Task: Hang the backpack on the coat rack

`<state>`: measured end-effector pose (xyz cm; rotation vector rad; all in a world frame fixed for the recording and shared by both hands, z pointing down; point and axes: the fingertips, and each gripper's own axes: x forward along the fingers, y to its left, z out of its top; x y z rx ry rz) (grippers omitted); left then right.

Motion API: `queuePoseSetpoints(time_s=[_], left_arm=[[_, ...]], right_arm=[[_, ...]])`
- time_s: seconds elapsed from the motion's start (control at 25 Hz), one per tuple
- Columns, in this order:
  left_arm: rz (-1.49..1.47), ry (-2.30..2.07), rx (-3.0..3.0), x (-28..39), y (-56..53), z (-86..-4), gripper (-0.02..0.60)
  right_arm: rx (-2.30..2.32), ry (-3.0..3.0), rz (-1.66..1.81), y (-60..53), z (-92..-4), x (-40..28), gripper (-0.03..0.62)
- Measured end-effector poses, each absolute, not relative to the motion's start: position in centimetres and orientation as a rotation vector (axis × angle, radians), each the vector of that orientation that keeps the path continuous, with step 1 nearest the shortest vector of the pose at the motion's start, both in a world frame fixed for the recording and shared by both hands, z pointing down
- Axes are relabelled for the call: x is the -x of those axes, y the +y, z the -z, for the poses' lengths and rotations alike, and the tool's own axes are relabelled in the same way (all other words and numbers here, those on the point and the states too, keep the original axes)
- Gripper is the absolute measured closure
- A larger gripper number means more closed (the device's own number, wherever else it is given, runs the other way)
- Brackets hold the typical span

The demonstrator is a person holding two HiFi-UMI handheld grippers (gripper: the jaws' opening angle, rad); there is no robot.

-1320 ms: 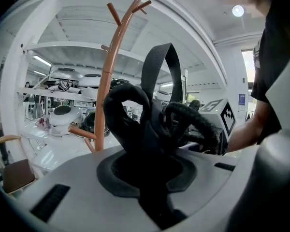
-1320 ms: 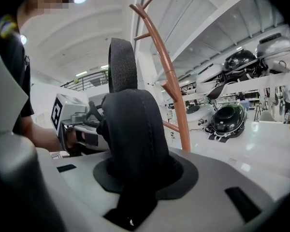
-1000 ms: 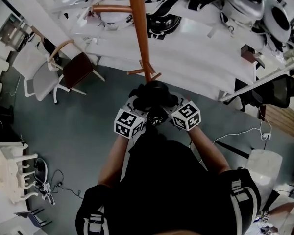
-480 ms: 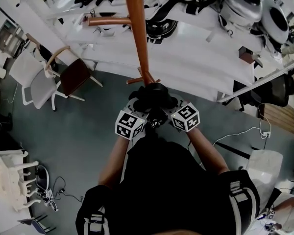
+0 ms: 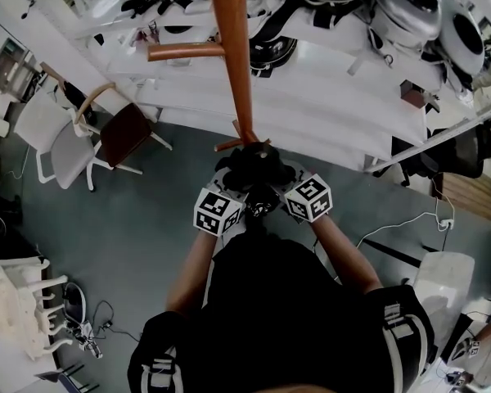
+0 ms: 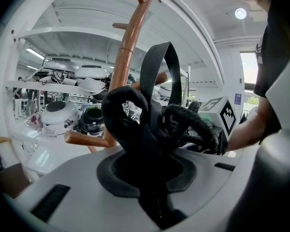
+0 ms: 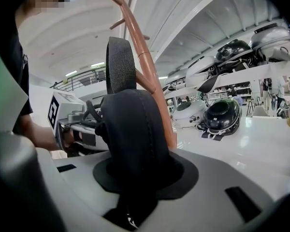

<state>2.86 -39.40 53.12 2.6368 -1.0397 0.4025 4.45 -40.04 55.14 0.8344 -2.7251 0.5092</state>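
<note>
The black backpack (image 5: 258,164) hangs bunched between my two grippers, right in front of the brown wooden coat rack pole (image 5: 236,64). My left gripper (image 5: 239,183) is shut on its dark fabric, and my right gripper (image 5: 280,180) is shut on a padded strap. In the left gripper view (image 6: 148,170) the backpack (image 6: 135,124) fills the jaws, its top loop (image 6: 159,64) standing up beside the coat rack pole (image 6: 128,42). In the right gripper view (image 7: 135,178) the padded strap (image 7: 133,129) is clamped, with the loop (image 7: 120,64) against the coat rack pole (image 7: 147,71).
A rack peg (image 5: 184,51) sticks out left, and short pegs (image 5: 229,144) sit low near the backpack. White shelves (image 5: 344,88) with helmets (image 5: 409,2) stand behind the rack. A brown-seated chair (image 5: 123,133) and a white chair (image 5: 53,137) are on the left. Cables (image 5: 405,219) lie on the floor.
Both grippers, still carrying the backpack, have come closer to the coat rack pole and slightly lower. The grips look the same.
</note>
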Motion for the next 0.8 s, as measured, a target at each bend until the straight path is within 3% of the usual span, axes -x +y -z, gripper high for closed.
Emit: queuePoseSetpoints(time_s=[0.8], left_arm=[[-0.451, -1.008, -2.611, -1.2, -44.0, -55.5, 0.491]], right_arm=[[-0.834, -2.696, -0.577, -44.6, -57.6, -2.8, 0.461]])
